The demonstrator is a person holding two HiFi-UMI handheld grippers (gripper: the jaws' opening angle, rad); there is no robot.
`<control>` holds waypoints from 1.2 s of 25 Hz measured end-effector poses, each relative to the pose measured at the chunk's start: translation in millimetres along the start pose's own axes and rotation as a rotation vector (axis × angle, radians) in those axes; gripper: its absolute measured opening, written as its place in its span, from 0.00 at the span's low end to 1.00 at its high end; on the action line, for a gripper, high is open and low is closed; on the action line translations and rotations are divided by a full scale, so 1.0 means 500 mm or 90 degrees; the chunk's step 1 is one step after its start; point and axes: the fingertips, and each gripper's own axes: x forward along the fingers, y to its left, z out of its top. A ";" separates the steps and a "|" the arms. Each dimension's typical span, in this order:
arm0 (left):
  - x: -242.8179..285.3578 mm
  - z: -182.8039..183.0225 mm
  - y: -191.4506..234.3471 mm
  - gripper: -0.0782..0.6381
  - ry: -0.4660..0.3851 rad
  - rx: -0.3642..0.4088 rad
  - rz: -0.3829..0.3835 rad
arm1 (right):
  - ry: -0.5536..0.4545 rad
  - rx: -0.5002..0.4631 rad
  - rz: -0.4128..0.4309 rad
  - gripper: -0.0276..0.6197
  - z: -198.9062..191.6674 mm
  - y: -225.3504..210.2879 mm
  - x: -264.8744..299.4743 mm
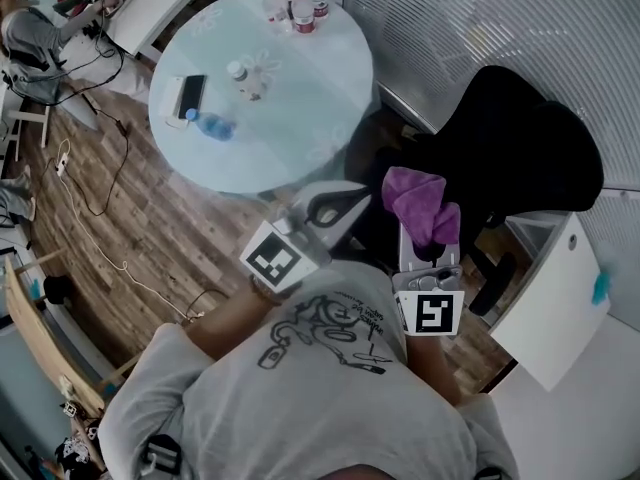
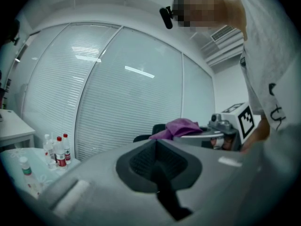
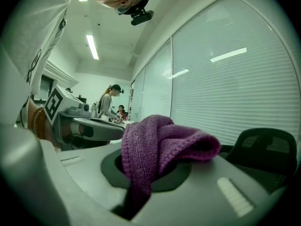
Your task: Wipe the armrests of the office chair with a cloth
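The black office chair (image 1: 520,148) stands close ahead of both grippers, so this looks like the approach, with no wiping begun (its armrests are lost in the dark). The left gripper (image 2: 157,147) has its fingers closed on nothing. The right gripper (image 3: 150,168) has its fingers clenched on the purple cloth (image 3: 160,140), bunched in the air beside the chair, and next it must be lowered onto an armrest.

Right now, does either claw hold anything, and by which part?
The right claw pinches the purple cloth by one bunched end; the rest flops over. The left claw is shut, empty.
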 end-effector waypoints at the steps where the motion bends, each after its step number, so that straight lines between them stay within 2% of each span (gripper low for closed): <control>1: 0.002 -0.007 0.003 0.11 0.003 -0.002 0.003 | 0.005 0.001 0.005 0.09 -0.009 -0.001 0.004; 13: 0.027 -0.146 0.035 0.11 0.053 -0.025 0.016 | 0.059 0.025 0.064 0.09 -0.159 0.009 0.040; 19: 0.043 -0.257 0.041 0.11 0.090 -0.034 0.017 | 0.087 0.046 0.092 0.09 -0.267 0.019 0.049; 23: 0.038 -0.320 0.056 0.11 0.108 -0.055 0.027 | 0.127 0.046 0.122 0.09 -0.345 0.046 0.063; 27: 0.033 -0.378 0.088 0.11 0.114 -0.061 0.043 | 0.132 0.049 0.137 0.09 -0.412 0.063 0.094; 30: 0.024 -0.423 0.096 0.11 0.115 -0.077 0.053 | 0.160 0.035 0.159 0.09 -0.474 0.083 0.101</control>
